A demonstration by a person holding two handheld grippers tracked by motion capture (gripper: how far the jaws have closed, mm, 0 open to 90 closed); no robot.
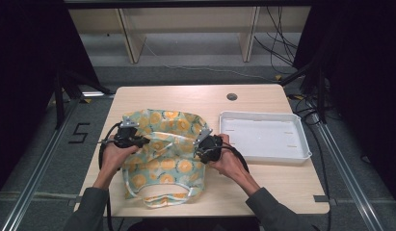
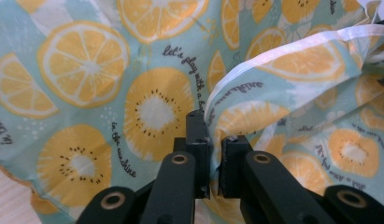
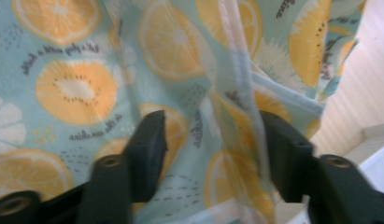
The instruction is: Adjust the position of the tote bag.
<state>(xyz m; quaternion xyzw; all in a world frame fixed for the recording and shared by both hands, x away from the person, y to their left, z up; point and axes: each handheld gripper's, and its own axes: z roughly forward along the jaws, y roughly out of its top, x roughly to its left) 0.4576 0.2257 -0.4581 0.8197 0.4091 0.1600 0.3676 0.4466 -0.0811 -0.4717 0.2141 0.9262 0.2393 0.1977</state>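
- soft pale-blue fabric bag printed with orange citrus slices and white trim, lying rumpled and mostly flat on the light wooden table, toward the left-centre, with its looped handle at the near edge.
- shallow white plastic tray sitting just beside it on the right, apart from the cloth.
- left gripper pressed nearly together, pinching a folded white-trimmed hem of the bag between its pads; same gripper seen from above at the bag's left edge.
- right gripper spread partway, a ridge of fabric with its white trim standing between the jaws but the pads not pressing on it; over the bag's right side in the high view.
- probably very light and floppy, zero stiffness, so likely to sag and bunch wherever unsupported.
- thin layers may slip apart, easy to catch just one.
- best bet looks like the trimmed hem or a seam: thicker, more bite, less sliding than the open printed panel.
- nothing fragile here, a firm pinch seems fine.
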